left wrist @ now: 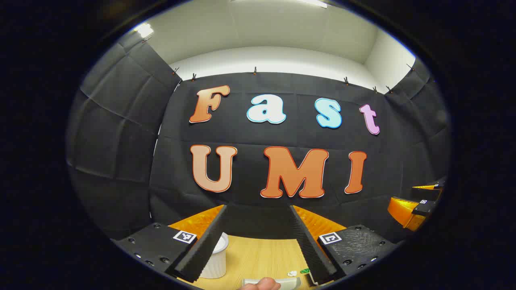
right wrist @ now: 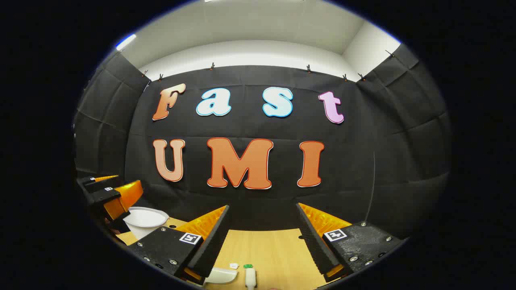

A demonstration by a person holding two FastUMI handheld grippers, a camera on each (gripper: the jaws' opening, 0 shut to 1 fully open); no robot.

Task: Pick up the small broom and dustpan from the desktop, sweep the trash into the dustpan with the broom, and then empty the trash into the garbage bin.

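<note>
My left gripper (left wrist: 258, 215) is open and holds nothing, raised above the wooden desktop (left wrist: 262, 253). Under its left finger stands a small white ribbed garbage bin (left wrist: 215, 259). A white scrap (left wrist: 292, 273) and a green scrap (left wrist: 305, 270) lie near its right finger. At the bottom edge is a pale flat piece (left wrist: 288, 282), probably the dustpan, with a person's fingertip (left wrist: 260, 284) beside it. My right gripper (right wrist: 263, 209) is open too. Below it lie a white dustpan (right wrist: 221, 276), a white broom handle (right wrist: 250, 278), a white scrap (right wrist: 234, 266) and a green scrap (right wrist: 248, 266).
The garbage bin (right wrist: 143, 220) stands at the desk's left side in the right gripper view, just under the other gripper (right wrist: 109, 195). The right gripper (left wrist: 415, 209) hangs at the far right of the left gripper view. The black cloth wall closes the desk's far edge.
</note>
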